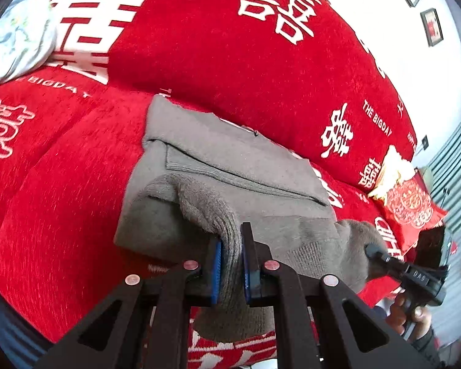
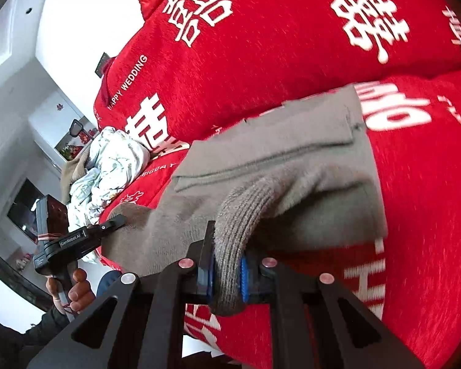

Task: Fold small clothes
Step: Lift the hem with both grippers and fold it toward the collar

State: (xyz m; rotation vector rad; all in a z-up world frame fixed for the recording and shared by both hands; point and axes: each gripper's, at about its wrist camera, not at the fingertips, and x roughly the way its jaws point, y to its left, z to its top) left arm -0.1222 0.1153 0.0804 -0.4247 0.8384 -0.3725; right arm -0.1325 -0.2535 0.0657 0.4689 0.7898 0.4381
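Ribbed cuffs of the grey sweatshirt (image 1: pixel 230 166) are pinched by the left gripper (image 1: pixel 230 264) and right gripper (image 2: pixel 226 273), both clamped; soft, light, floppy, it is draped over the red sofa cover (image 1: pixel 76 184).

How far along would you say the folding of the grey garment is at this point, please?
Partly done: the grey garment already lies as a compact, doubled-over shape on the red sofa cover. In hand: the left tongs and right tongs each clamp a ribbed cuff at its near edge. Left: carrying those cuffs over and laying them flat. A floral cloth lies crumpled further along, seemingly unfolded.
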